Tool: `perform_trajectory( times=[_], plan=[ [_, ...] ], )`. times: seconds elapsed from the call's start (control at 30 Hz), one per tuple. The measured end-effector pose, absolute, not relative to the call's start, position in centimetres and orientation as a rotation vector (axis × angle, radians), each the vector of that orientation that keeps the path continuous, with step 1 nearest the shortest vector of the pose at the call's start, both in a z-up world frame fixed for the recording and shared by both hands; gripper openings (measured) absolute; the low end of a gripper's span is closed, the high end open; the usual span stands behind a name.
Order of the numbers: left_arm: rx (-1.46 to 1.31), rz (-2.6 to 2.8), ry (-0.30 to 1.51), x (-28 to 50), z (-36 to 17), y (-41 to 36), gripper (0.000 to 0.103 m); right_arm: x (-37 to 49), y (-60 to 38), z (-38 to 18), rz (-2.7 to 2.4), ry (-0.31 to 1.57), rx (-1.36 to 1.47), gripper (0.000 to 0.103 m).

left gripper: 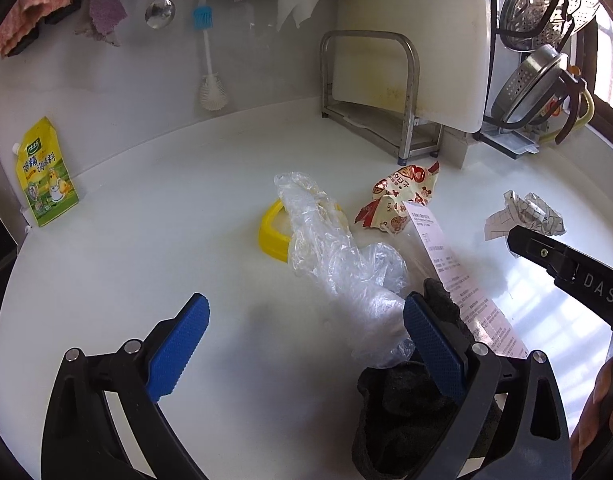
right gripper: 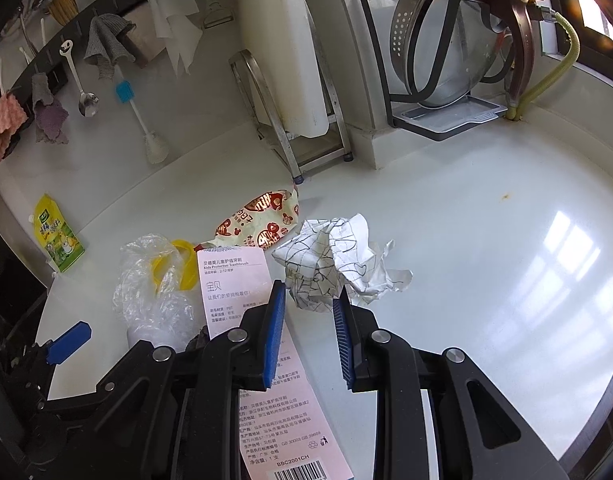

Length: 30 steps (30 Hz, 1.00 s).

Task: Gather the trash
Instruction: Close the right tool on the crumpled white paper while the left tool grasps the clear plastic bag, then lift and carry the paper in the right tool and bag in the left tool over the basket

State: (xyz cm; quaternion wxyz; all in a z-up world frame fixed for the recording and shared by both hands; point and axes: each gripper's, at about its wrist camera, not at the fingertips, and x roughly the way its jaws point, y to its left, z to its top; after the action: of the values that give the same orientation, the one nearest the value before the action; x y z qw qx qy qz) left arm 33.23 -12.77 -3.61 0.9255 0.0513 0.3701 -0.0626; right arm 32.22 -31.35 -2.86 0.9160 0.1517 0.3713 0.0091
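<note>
Trash lies on a white counter (left gripper: 166,208). A crumpled clear plastic bag (left gripper: 338,256) lies over a yellow ring-shaped lid (left gripper: 271,236). Beside it are a red-and-cream snack wrapper (left gripper: 398,200), a long pink toothbrush package card (left gripper: 462,276), a dark cloth (left gripper: 410,408) and a crumpled patterned paper ball (left gripper: 524,214). My left gripper (left gripper: 306,334) is open, its right finger against the bag and cloth. My right gripper (right gripper: 310,322) is open just short of the paper ball (right gripper: 338,264), above the pink card (right gripper: 234,284). The bag (right gripper: 154,292) and wrapper (right gripper: 262,220) lie to its left.
A yellow seasoning pouch (left gripper: 46,176) leans on the back wall at left. A metal rack (left gripper: 390,92) holds a white cutting board. A dish rack (right gripper: 446,56) with steel pots stands at the back right. Cloths, a spoon (left gripper: 159,8) and a brush (left gripper: 208,64) hang on the wall.
</note>
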Motion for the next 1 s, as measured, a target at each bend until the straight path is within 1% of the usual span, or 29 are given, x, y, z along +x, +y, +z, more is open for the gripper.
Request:
perform_trajectory(
  times=[0.03,0.1,0.13,0.2,0.23,0.27,0.3,0.33,0.4,0.5,1.0],
  plan=[
    [0.103,-0.133,0.763,33.3,-3.7,-12.8,0.083,32.2,-31.4,-2.9,0.02,0.764,0.313,0.024],
    [0.097,-0.147,0.784,33.5,-3.9,-12.9,0.066,32.2,-31.3,-2.9,0.021,0.764,0.313,0.024],
    [0.091,-0.156,0.796,33.6,-4.1,-12.9,0.063,32.2,-31.3,-2.9,0.021,0.763,0.312,0.024],
    [0.084,-0.169,0.818,33.8,-4.6,-13.0,0.046,32.2,-31.3,-2.8,0.023,0.762,0.315,0.024],
    [0.077,-0.176,0.825,33.9,-4.7,-12.9,0.041,32.2,-31.3,-2.8,0.023,0.762,0.313,0.024],
    [0.068,-0.184,0.832,33.9,-4.9,-12.8,0.031,32.2,-31.3,-2.9,0.022,0.762,0.312,0.024],
    [0.06,-0.189,0.839,34.0,-5.0,-12.7,0.026,32.2,-31.4,-2.9,0.022,0.762,0.313,0.024],
    [0.05,-0.194,0.841,34.0,-5.1,-12.5,0.026,32.2,-31.4,-2.9,0.022,0.762,0.315,0.024],
    [0.043,-0.196,0.837,33.9,-5.1,-12.2,0.021,32.1,-31.4,-2.9,0.021,0.762,0.315,0.024],
    [0.053,-0.196,0.818,33.4,-4.8,-12.0,0.019,32.0,-31.4,-2.9,0.021,0.76,0.315,0.024],
    [0.093,-0.19,0.731,29.7,-2.4,-9.3,0.017,28.4,-30.2,-2.1,0.015,0.731,0.285,0.024]
  ],
)
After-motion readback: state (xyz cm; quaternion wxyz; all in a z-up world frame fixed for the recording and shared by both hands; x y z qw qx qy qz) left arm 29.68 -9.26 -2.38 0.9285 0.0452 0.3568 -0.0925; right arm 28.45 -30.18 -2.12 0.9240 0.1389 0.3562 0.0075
